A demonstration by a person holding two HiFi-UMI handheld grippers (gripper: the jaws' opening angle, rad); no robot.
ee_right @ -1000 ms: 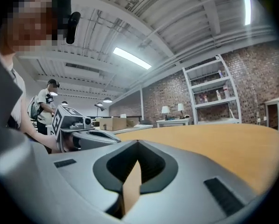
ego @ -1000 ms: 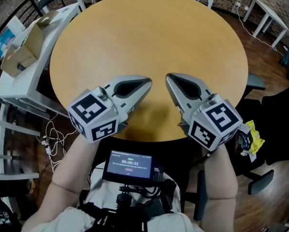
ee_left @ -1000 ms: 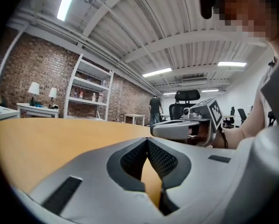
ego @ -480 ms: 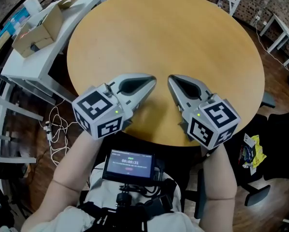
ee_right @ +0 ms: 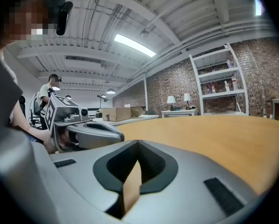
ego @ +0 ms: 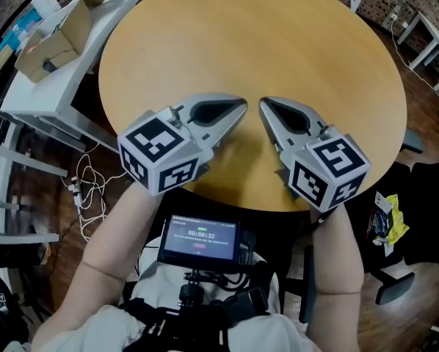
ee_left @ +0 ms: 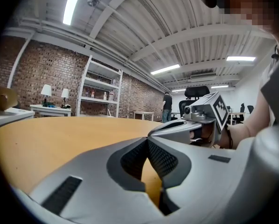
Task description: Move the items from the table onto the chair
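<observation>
Grey left gripper and right gripper hover over the wooden table, tips angled together, fingers clenched empty.

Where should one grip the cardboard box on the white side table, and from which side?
Take a side wall at its top edge, coming from above. The cardboard box looks open on top, so a thin wall stands free for one jaw inside and one outside; the body seems too wide.

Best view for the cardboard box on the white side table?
Head view: cardboard box seen from above, open, on the white side table. Right gripper view shows it small and distant; left gripper view catches only a brown edge at frame left.
</observation>
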